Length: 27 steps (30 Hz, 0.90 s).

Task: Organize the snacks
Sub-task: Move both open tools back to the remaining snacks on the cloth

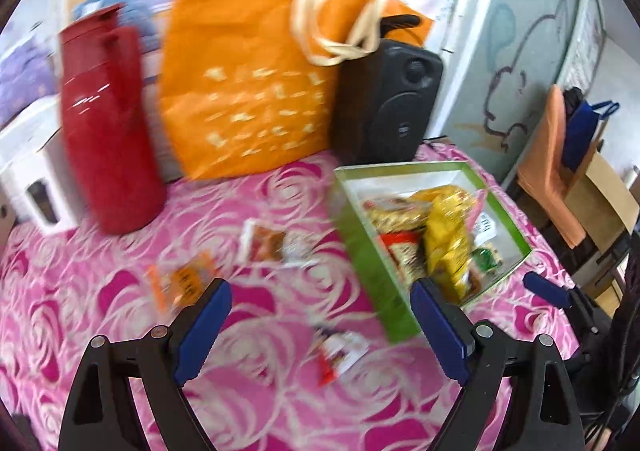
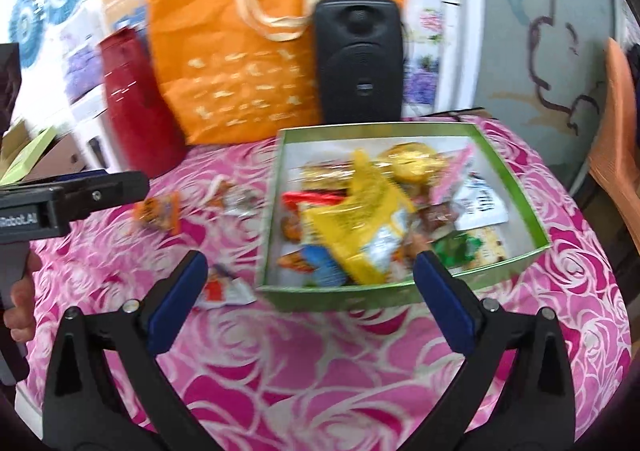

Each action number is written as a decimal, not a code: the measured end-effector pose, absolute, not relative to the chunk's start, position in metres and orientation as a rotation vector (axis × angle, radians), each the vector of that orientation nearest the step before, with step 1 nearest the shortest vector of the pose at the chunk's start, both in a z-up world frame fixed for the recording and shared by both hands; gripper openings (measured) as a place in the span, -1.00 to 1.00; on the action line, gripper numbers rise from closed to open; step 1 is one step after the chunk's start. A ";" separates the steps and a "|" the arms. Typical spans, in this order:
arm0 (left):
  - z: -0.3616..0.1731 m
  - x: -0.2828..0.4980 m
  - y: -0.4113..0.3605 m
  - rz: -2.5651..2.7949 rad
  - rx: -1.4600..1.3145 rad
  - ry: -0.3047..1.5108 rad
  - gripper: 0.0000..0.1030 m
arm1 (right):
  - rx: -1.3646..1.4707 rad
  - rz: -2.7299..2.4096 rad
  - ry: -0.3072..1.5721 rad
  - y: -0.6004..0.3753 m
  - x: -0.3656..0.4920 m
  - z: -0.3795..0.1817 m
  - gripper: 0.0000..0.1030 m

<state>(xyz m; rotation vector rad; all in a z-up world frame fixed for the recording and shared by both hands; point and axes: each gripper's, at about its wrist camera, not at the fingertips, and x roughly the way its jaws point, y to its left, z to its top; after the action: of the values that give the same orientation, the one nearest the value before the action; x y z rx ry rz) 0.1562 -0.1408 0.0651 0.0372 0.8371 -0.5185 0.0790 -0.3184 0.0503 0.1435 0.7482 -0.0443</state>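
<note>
Snacks in shiny wrappers fill the shallow green cardboard box with a white inside, which sits on the bench covered by a pink cloth with a rose pattern, toward its right side. A large yellow foil bag lies on top of the pile in the box, and a round golden packet is behind it, toward the far wall of the box.

Three small packets lie loose on the cloth to the left of the box. A small orange packet is the farthest to the left. A white and brown packet lies between it and the box, a bit farther back. A red and white packet lies nearest to the front edge of the bench, just beside the front left corner of the box.

The left claw is spread wide and holds nothing; it hangs above the cloth over the red and white packet. The right claw is also spread wide and empty, in front of the box. In the right wrist view a hand holds the left tool at the left edge.

Along the back edge of the bench stand a dark red plastic thermos jug, an orange fabric bag with cream handles and a black speaker. The picture is blurred, so the print on the wrappers cannot be read.
</note>
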 end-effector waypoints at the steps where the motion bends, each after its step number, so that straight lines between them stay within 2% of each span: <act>1: 0.062 0.153 -0.130 -0.489 0.037 0.839 0.80 | 0.139 -0.022 0.760 -0.310 0.079 0.049 0.98; 9: 0.020 0.128 -0.045 -0.385 -0.075 0.878 0.80 | 0.129 0.184 0.912 -0.244 0.086 0.003 0.98; 11: 0.011 0.123 -0.027 -0.374 -0.095 0.890 0.80 | 0.142 0.184 0.930 -0.235 0.095 -0.006 0.89; 15: -0.002 0.118 -0.006 -0.355 -0.125 0.922 0.80 | 0.198 0.113 0.954 -0.231 0.117 -0.016 0.55; 20: -0.004 0.119 0.004 -0.344 -0.120 0.926 0.80 | 0.089 0.033 0.929 -0.218 0.137 -0.022 0.17; 22: -0.004 0.120 0.003 -0.352 -0.114 0.925 0.80 | 0.097 0.029 0.952 -0.223 0.140 -0.027 -0.58; 27: -0.004 0.131 -0.012 -0.412 -0.091 0.945 0.80 | 0.128 0.105 0.952 -0.235 0.115 -0.025 -0.59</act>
<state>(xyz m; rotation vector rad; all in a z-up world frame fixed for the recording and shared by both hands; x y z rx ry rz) 0.1311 -0.0120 -0.0044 -0.0912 0.9451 -0.4122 0.1153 -0.2348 -0.0246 0.1279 0.9523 0.1048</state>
